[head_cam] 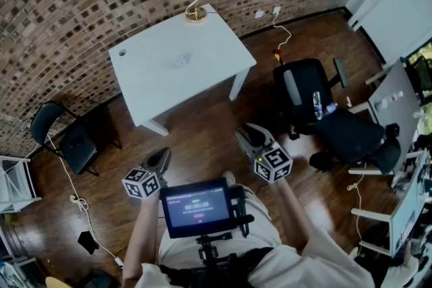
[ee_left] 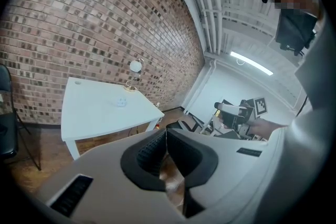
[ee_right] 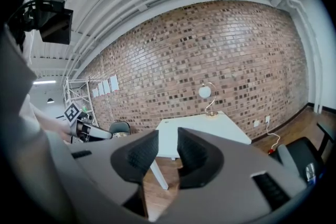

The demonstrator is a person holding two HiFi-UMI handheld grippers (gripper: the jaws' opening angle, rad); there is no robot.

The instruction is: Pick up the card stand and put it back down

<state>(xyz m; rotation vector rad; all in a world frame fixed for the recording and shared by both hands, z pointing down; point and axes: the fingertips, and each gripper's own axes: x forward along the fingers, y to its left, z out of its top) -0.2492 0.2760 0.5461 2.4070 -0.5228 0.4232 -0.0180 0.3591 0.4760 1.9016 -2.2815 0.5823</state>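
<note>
White table (head_cam: 202, 44) bore the card stand (head_cam: 179, 62), untouched and well apart from both tools; the approach was judged pending. Left tool (head_cam: 161, 156) was closed, right tool (head_cam: 247, 134) parted, both empty.

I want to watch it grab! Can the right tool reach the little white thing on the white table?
Probably not yet. The right tool is held well back, with brown wooden floor before the white square table where the small white card stand sits. Nothing blocks it; stepping closer should work.

Open floor (head_cam: 202, 138) reaches the white table (head_cam: 209, 50); a lamp (head_cam: 195, 12) occupies its far corner, an office chair (head_cam: 304, 88) stands right.
</note>
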